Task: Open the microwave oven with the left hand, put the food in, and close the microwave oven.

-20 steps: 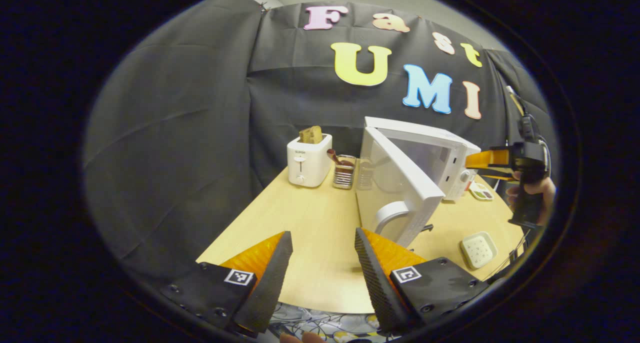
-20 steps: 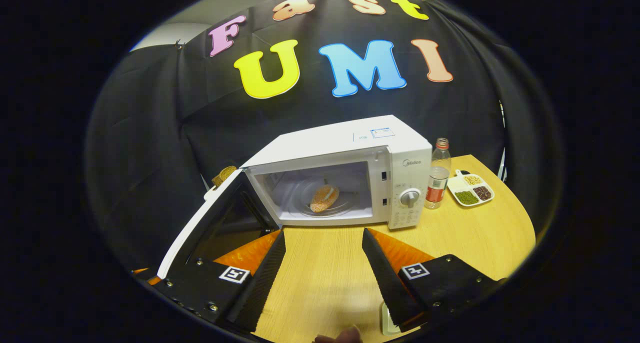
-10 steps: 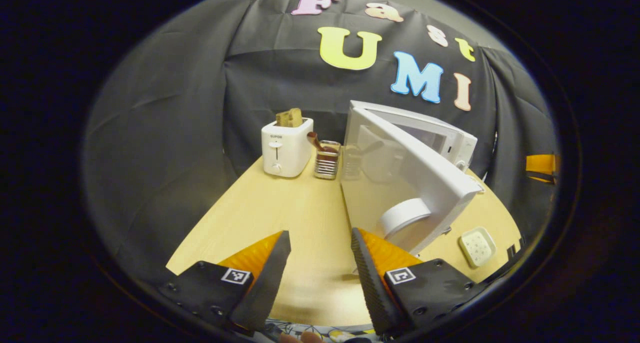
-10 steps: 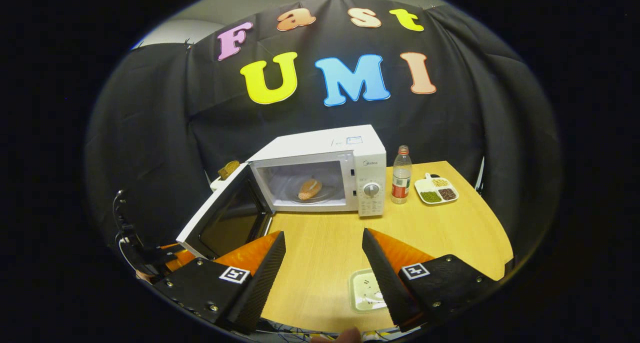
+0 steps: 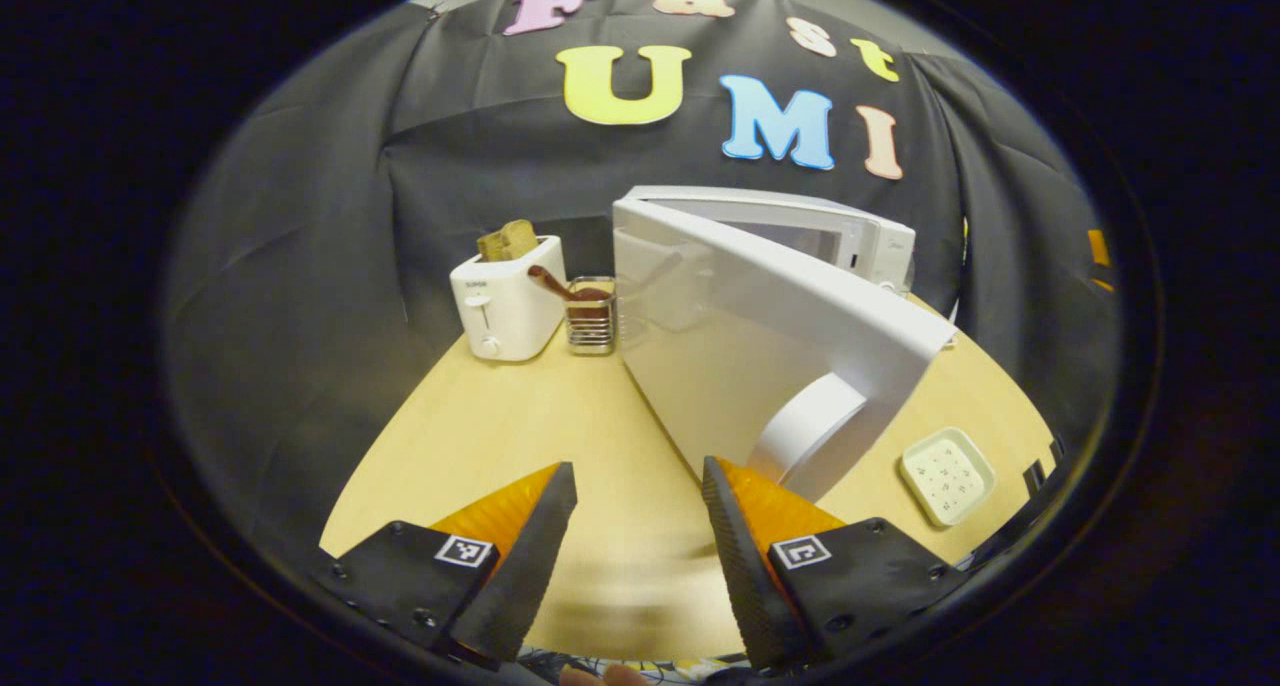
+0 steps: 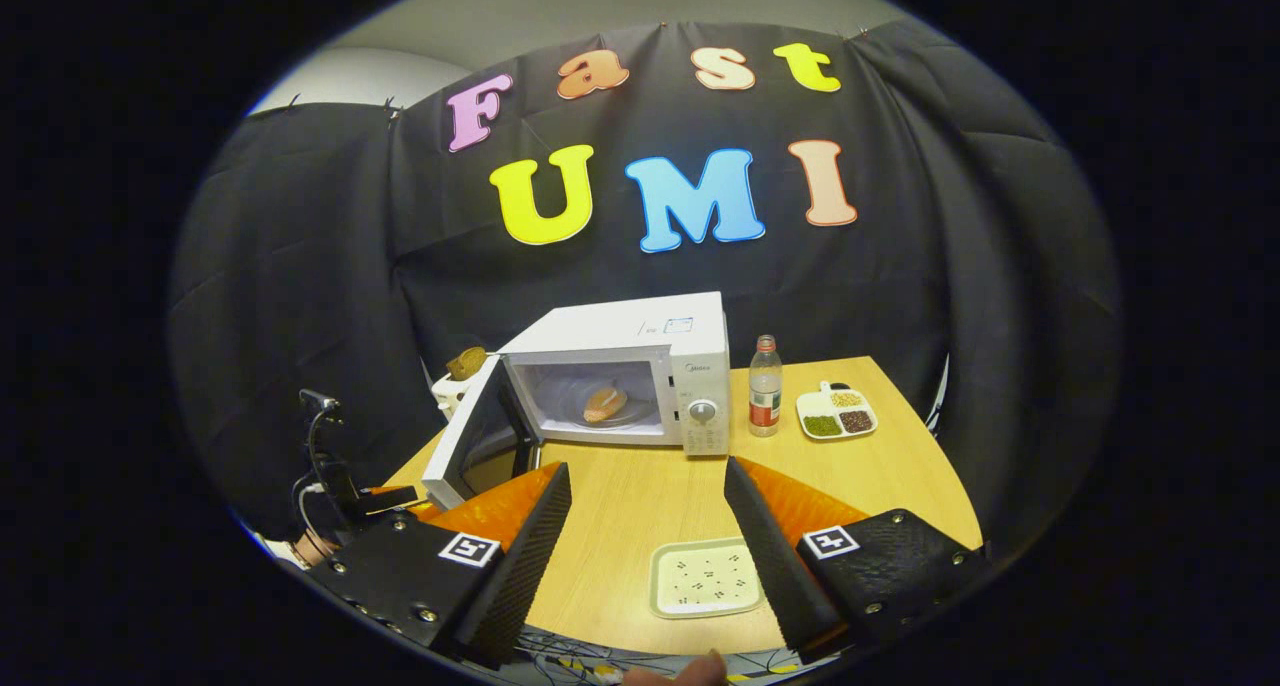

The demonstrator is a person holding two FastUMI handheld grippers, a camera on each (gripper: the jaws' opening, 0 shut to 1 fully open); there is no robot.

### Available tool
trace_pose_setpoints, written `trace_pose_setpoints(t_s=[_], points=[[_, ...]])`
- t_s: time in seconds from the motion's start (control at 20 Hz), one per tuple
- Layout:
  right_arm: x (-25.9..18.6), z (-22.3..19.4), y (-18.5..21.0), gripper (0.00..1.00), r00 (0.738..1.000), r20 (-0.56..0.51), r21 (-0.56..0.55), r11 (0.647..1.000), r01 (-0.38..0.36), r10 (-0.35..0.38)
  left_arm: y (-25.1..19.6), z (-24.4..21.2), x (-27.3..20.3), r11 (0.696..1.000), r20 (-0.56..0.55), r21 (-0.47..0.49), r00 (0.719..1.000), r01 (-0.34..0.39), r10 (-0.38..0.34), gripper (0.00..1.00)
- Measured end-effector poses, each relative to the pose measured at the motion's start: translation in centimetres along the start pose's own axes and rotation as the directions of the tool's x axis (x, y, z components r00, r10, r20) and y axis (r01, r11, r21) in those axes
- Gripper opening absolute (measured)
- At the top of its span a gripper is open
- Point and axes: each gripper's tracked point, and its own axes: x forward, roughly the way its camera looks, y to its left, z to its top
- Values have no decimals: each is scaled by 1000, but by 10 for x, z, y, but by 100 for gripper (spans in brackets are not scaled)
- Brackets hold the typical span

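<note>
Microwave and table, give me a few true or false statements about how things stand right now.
1. The microwave door is shut. False: it stands open.
2. Food lies inside the microwave. True.
3. The right gripper holds the small tray. False: its fingers are apart and empty, and the tray lies on the table.
4. A bottle stands just right of the microwave in the right gripper view. True.
5. The toaster is empty. False: bread sticks up from it.
6. The left gripper is open. True.
</note>
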Motion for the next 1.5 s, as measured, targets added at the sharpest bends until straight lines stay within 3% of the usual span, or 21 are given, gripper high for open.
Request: trace_pose_setpoints(t_s=[0.05,0.15,0.2,0.25,0.4,0.6,0.9,1.15,1.35,1.4,1.45,1.5], points=[[-7,0,-5,94,1000,6,7,1000,-1,0,-9,4,4,1000,-8,25,1000,-1,1,92],[-19,-4,-13,94,1000,2,1,1000,-10,10,-25,15,13,997,-9,73,1000,-15,16,81],[-25,-3,-16,94,1000,11,6,1000,-16,16,-33,23,20,995,3,98,1000,-15,15,86],[-28,0,-19,95,1000,27,19,1000,-13,12,-42,34,25,993,13,117,1000,-13,11,81],[-31,0,-31,94,999,28,76,997,29,-31,-71,58,51,984,31,175,999,23,-29,82],[-15,1,-63,94,985,23,116,979,170,-174,-112,82,106,972,28,211,994,101,-109,82],[-7,-13,-90,94,931,-13,184,914,361,-365,-144,110,163,957,77,256,985,133,-157,88],[5,-24,-93,94,911,-73,230,882,412,-406,-163,129,200,943,101,294,977,153,-190,92],[12,-23,-98,94,893,-83,207,869,449,-441,-170,138,230,943,110,291,974,161,-200,83],[14,-26,-97,94,891,-94,210,866,453,-444,-172,143,239,939,115,305,973,157,-200,88],[14,-26,-97,94,890,-99,216,864,455,-445,-174,137,243,938,89,302,975,171,-206,83],[15,-25,-97,94,888,-100,221,860,460,-449,-181,133,243,938,64,276,970,209,-234,87]])
